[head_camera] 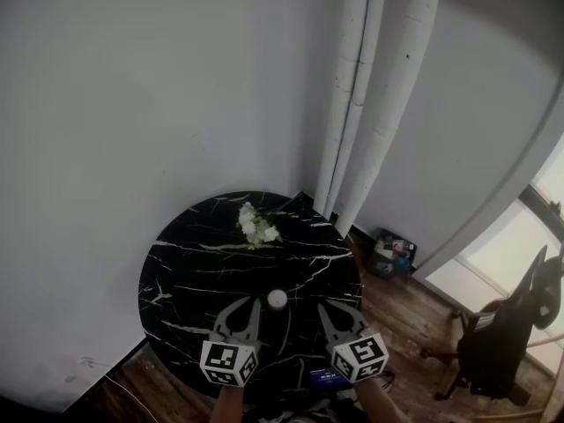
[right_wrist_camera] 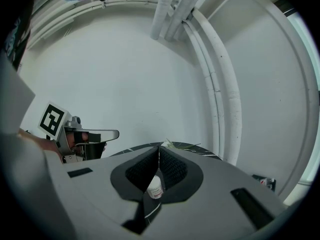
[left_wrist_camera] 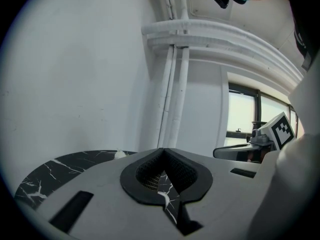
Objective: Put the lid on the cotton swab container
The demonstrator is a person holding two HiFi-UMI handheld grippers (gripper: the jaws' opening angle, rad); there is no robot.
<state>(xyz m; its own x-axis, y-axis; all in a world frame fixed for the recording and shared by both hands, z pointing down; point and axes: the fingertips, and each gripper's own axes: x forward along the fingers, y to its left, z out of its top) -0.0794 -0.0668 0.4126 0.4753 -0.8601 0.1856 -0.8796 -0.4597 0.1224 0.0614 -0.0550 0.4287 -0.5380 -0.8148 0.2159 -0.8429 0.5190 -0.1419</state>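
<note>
Left claw (head_camera: 252,304) and right claw (head_camera: 323,311): grey bodies, black ribbed pads (left_wrist_camera: 148,173); white cubes (head_camera: 229,362) with black square markers.

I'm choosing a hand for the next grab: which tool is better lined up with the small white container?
Probably the right tool: the container sits straight beyond its shut jaws. The left tool, also shut, faces only table.
</note>
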